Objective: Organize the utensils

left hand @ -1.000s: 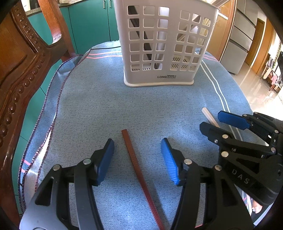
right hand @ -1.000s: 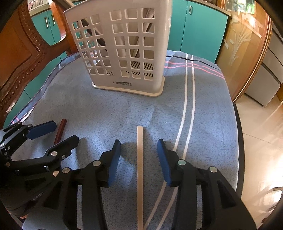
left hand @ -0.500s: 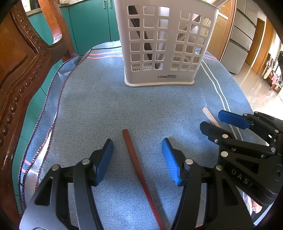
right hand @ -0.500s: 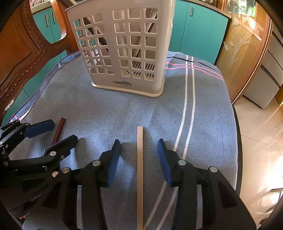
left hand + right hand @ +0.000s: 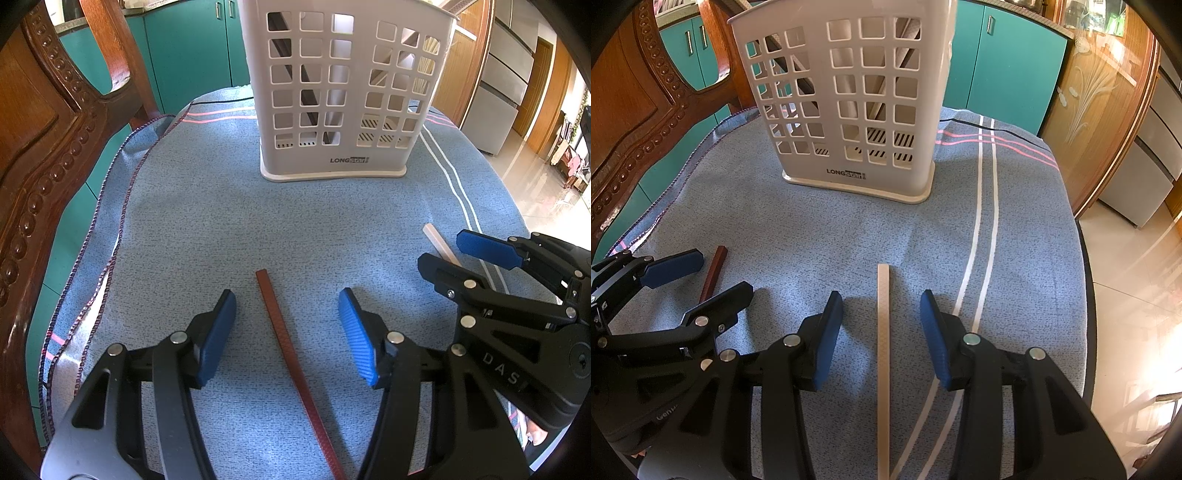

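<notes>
A table is covered with a blue cloth (image 5: 207,229), and 2 long thin sticks are laid flat on it. The reddish-brown stick (image 5: 291,354) is seen between the blue pads of the left gripper (image 5: 287,332). The pads are held apart, and the stick is not touched by either of them. A clear gap of cloth is left on each side of it. The stick is tilted a little, with its far end leaning to the left. The pale cream stick (image 5: 883,354) is laid straight between the pads of the right gripper (image 5: 882,334). These pads are also held apart, with the stick not squeezed by them. Both grippers are pointed down toward the cloth, side by side. In the left view, the right gripper can be seen at the right edge, with the far tip of the cream stick poking out past it. In the right view, the left gripper is seen at the left edge, with the end of the brown stick beside its blue pad. A white plastic basket (image 5: 343,96) with many square holes is stood upright farther back on the cloth, well apart from both sticks. A few long things are already held inside it. 2 white stripes (image 5: 986,206) are run along the cloth just to the right of the cream stick. A carved wooden chair (image 5: 40,140) is placed beside the table on the left, and teal cupboards (image 5: 1001,66) are seen behind.
</notes>
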The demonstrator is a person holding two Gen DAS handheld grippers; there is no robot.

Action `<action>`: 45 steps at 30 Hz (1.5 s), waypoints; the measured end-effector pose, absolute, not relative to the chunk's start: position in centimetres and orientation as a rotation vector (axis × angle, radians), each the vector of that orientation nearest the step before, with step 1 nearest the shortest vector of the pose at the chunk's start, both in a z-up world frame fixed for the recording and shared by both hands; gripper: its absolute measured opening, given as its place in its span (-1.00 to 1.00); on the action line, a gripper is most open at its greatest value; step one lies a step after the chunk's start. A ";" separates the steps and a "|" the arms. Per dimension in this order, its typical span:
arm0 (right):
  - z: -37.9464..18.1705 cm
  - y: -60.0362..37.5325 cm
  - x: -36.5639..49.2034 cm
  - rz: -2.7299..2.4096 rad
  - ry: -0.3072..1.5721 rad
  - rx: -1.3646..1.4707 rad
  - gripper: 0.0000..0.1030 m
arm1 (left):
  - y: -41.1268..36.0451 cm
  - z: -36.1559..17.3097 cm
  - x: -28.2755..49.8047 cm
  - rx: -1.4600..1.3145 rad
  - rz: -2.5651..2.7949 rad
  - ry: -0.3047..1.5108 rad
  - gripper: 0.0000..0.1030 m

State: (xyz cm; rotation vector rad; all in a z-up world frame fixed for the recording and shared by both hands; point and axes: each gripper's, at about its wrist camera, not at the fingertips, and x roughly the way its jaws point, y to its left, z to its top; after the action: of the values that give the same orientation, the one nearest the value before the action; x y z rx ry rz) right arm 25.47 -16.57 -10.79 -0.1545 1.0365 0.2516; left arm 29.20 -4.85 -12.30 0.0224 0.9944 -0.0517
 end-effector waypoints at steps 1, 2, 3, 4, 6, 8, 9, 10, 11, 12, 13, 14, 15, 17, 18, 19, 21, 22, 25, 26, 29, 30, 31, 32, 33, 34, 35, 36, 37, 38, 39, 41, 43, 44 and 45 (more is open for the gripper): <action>-10.8 -16.6 25.4 0.252 1.036 -0.154 -0.15 | -4.9 -12.3 29.2 0.022 -0.051 0.994 0.15; -10.8 -16.5 25.4 0.252 1.036 -0.154 -0.15 | -4.8 -12.3 29.2 0.022 -0.051 0.994 0.15; -10.8 -16.5 25.4 0.251 1.036 -0.155 -0.15 | -4.8 -12.3 29.2 0.023 -0.051 0.994 0.15; -10.8 -16.5 25.4 0.251 1.036 -0.155 -0.15 | -4.8 -12.3 29.2 0.023 -0.051 0.994 0.16; -10.8 -16.5 25.4 0.251 1.036 -0.155 -0.15 | -4.8 -12.3 29.2 0.024 -0.051 0.994 0.15; -10.8 -16.5 25.4 0.252 1.036 -0.155 -0.15 | -4.7 -12.3 29.3 0.027 -0.050 0.994 0.16; -10.8 -16.5 25.4 0.252 1.035 -0.156 -0.15 | -4.7 -12.3 29.3 0.027 -0.050 0.994 0.15; -10.8 -16.5 25.4 0.252 1.034 -0.158 -0.15 | -4.6 -12.3 29.3 0.027 -0.050 0.994 0.15; -10.9 -16.5 25.5 0.252 1.033 -0.158 -0.15 | -4.6 -12.3 29.3 0.026 -0.050 0.994 0.15; -10.9 -16.5 25.5 0.252 1.033 -0.159 -0.15 | -4.7 -12.3 29.3 0.026 -0.050 0.994 0.15; -10.9 -16.5 25.5 0.252 1.033 -0.160 -0.15 | -4.6 -12.3 29.3 0.026 -0.051 0.995 0.15; -10.9 -16.5 25.5 0.252 1.033 -0.161 -0.15 | -4.6 -12.3 29.3 0.026 -0.050 0.994 0.16; -10.9 -16.5 25.5 0.252 1.032 -0.161 -0.15 | -4.6 -12.3 29.3 0.028 -0.050 0.994 0.16; -10.9 -16.5 25.5 0.251 1.033 -0.160 -0.15 | -4.7 -12.3 29.3 0.029 -0.049 0.994 0.16; -10.9 -16.5 25.5 0.251 1.033 -0.159 -0.15 | -4.6 -12.3 29.4 0.029 -0.048 0.994 0.16; -10.9 -16.5 25.5 0.252 1.033 -0.159 -0.15 | -4.7 -12.3 29.3 0.029 -0.048 0.994 0.16; -10.9 -16.5 25.5 0.252 1.032 -0.160 -0.15 | -4.8 -12.3 29.3 0.030 -0.047 0.993 0.17; -10.9 -16.5 25.6 0.252 1.032 -0.161 -0.15 | -4.7 -12.3 29.3 0.029 -0.046 0.993 0.18; -11.0 -16.6 25.6 0.252 1.032 -0.157 -0.15 | -4.5 -12.3 29.4 0.024 -0.041 0.995 0.23; -11.0 -16.5 25.5 0.251 1.032 -0.157 -0.15 | -4.7 -12.3 29.3 0.024 -0.040 0.995 0.23; -11.0 -16.6 25.6 0.251 1.032 -0.157 -0.15 | -4.6 -12.3 29.4 0.024 -0.040 0.995 0.25; -11.0 -16.6 25.6 0.251 1.032 -0.157 -0.15 | -4.5 -12.3 29.5 0.024 -0.040 0.995 0.25; -11.0 -16.6 25.6 0.251 1.032 -0.158 -0.15 | -4.5 -12.3 29.4 0.024 -0.040 0.995 0.25; -11.0 -16.6 25.5 0.252 1.032 -0.158 -0.15 | -4.6 -12.3 29.4 0.024 -0.041 0.995 0.25; -11.0 -16.6 25.5 0.252 1.032 -0.159 -0.15 | -4.5 -12.3 29.4 0.025 -0.041 0.995 0.26; -11.0 -16.7 25.6 0.252 1.031 -0.159 -0.15 | -4.7 -12.3 29.4 0.025 -0.041 0.995 0.26; -11.0 -16.6 25.6 0.252 1.031 -0.159 -0.15 | -4.7 -12.3 29.4 0.024 -0.041 0.995 0.26; -11.0 -16.6 25.5 0.252 1.032 -0.158 -0.15 | -4.6 -12.3 29.4 0.024 -0.040 0.995 0.27; -11.0 -16.6 25.6 0.252 1.032 -0.158 -0.15 | -4.5 -12.3 29.5 0.023 -0.040 0.995 0.27; -11.0 -16.5 25.5 0.252 1.031 -0.159 -0.15 | -4.5 -12.4 29.5 0.024 -0.040 0.995 0.27; -11.0 -16.6 25.6 0.251 1.031 -0.159 -0.15 | -4.6 -12.4 29.5 0.024 -0.040 0.995 0.27; -11.0 -16.6 25.6 0.251 1.031 -0.159 -0.15 | -4.6 -12.4 29.5 0.024 -0.040 0.995 0.27; -11.0 -16.6 25.6 0.251 1.030 -0.159 -0.15 | -4.4 -12.4 29.5 0.024 -0.040 0.995 0.28; -11.0 -16.6 25.6 0.251 1.030 -0.159 -0.14 | -4.4 -12.3 29.5 0.024 -0.040 0.995 0.28; -11.0 -16.6 25.6 0.251 1.031 -0.159 -0.14 | -4.6 -12.3 29.4 0.024 -0.040 0.995 0.28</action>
State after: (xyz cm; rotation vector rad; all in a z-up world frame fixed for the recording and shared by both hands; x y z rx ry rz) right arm 25.59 -16.64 -10.99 -0.1594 1.0305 0.2512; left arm 29.44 -4.59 -12.34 0.0242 0.9950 -0.0404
